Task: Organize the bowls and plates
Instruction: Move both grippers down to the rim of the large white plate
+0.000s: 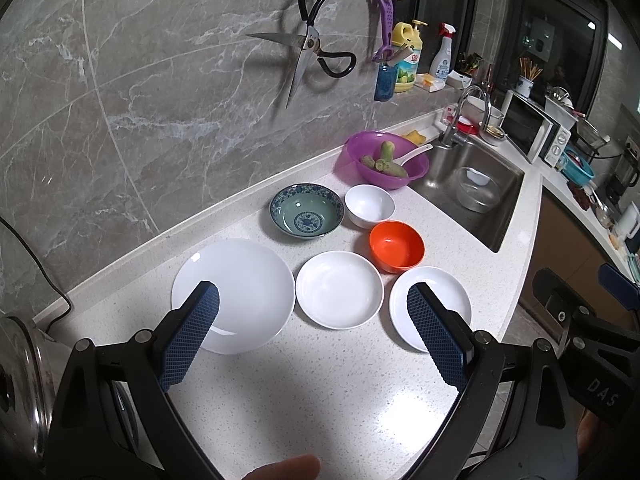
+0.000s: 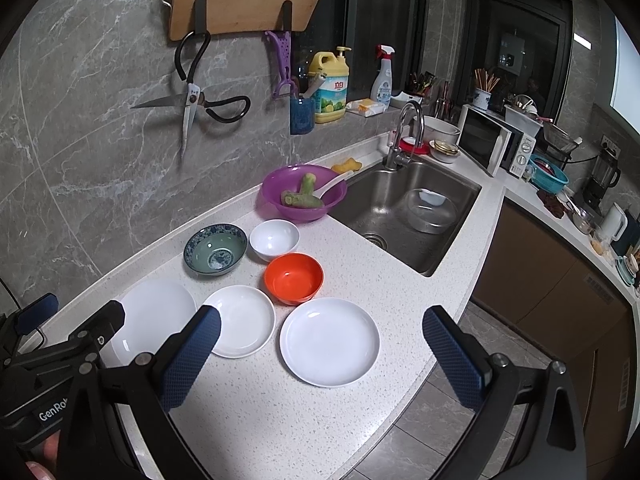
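- Nothing's stacked yet, looks like the very start.
- Three round white plates sit in a row near the counter edge: a large white plate point(image 1: 240, 288), a mid-size white plate point(image 1: 339, 289), and a white plate nearest the edge point(image 2: 329, 341).
- Behind them, apart: blue patterned ceramic bowl point(image 1: 307, 210), small white bowl point(image 1: 369, 205), orange bowl point(image 1: 396, 245).
- Left gripper point(image 1: 313, 332) and right gripper point(image 2: 321, 356) both hover wide open, holding nothing.
- All the nesting's left to do, I'd say.
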